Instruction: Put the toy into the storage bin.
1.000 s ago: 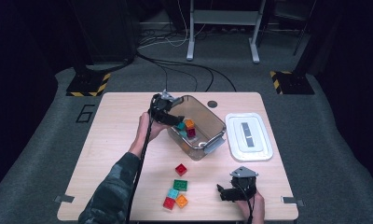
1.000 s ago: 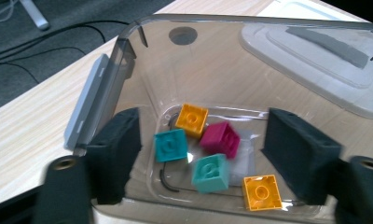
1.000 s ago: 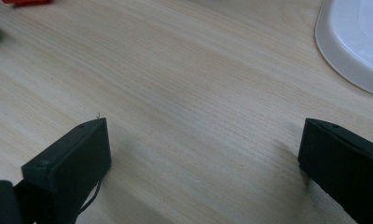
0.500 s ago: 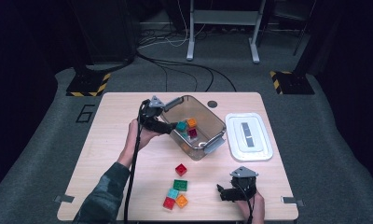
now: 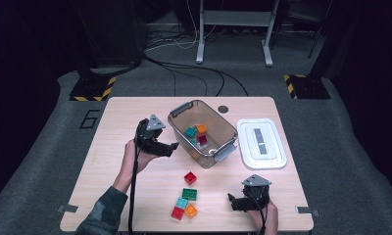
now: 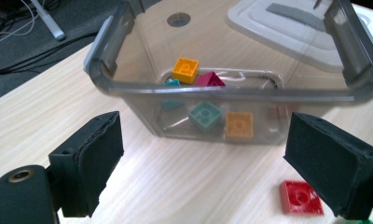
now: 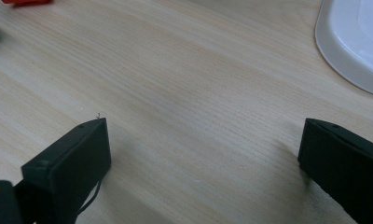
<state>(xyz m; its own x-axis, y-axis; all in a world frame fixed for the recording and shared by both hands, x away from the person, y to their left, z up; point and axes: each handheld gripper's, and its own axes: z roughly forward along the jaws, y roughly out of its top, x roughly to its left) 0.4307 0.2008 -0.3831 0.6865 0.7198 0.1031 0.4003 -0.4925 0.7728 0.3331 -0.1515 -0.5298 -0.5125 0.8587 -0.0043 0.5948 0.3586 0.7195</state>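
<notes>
A clear plastic bin (image 5: 222,128) stands mid-table with teal (image 5: 190,131), orange (image 5: 201,129) and magenta (image 5: 202,139) bricks inside. My left gripper (image 5: 171,147) hovers just left of the bin and points at its side wall (image 6: 222,93). Its jaws have just been opening and stand open with nothing between them (image 6: 205,140). A red brick (image 5: 190,177) lies in front of the bin, with a green brick (image 5: 189,194) and a few more below it. My right gripper (image 5: 232,200) rests open near the front right edge, over bare wood (image 7: 203,140).
A white lid (image 5: 261,143) lies flat to the right of the bin, and its rim (image 7: 352,42) is close to the right gripper. A round dark hole (image 5: 223,108) sits behind the bin. Cables trail across the floor beyond the table.
My left gripper has pulled back from the bin's left rim, leftward and toward the person, and its jaws have widened. The right gripper has stayed where it was.
</notes>
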